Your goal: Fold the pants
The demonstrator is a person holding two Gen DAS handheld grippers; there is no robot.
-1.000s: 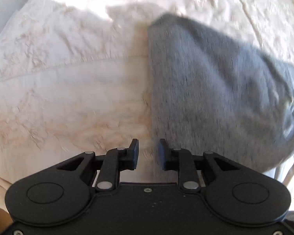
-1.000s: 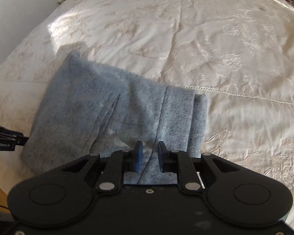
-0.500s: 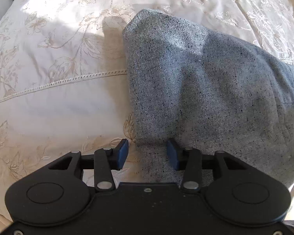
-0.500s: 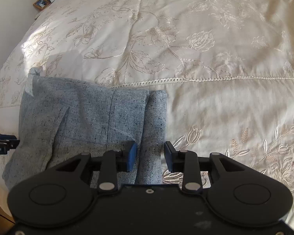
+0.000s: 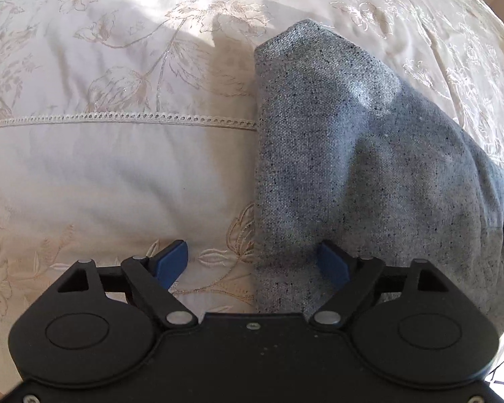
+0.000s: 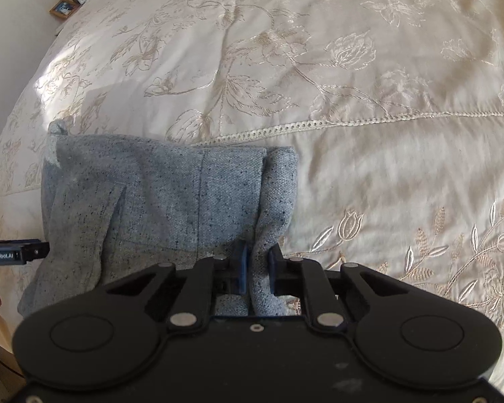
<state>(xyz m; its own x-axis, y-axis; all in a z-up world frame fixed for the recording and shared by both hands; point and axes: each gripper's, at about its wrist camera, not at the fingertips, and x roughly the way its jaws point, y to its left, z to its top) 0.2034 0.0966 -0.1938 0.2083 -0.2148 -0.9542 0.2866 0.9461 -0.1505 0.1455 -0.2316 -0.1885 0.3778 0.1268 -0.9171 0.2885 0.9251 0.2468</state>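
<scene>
The grey-blue speckled pants [image 5: 359,168] lie folded on the cream embroidered bedspread [image 5: 117,168]. In the left wrist view my left gripper [image 5: 252,263] is open wide, with the near left edge of the pants between its blue pads; the right pad [image 5: 332,263] touches the cloth. In the right wrist view the pants [image 6: 158,201] lie at lower left. My right gripper [image 6: 257,262] is shut on the thick folded right edge of the pants. The left gripper's tip [image 6: 16,252] shows at the left edge.
The bedspread [image 6: 386,168] stretches far and right, with a lace seam [image 6: 352,122] across it. A nightstand with a photo frame [image 6: 64,8] and lamp stands at the far left corner. The bed's near edge runs just under the grippers.
The left gripper has opened wide at the pants' left edge. The right gripper has closed on the folded right edge of the pants and moved in closer.
</scene>
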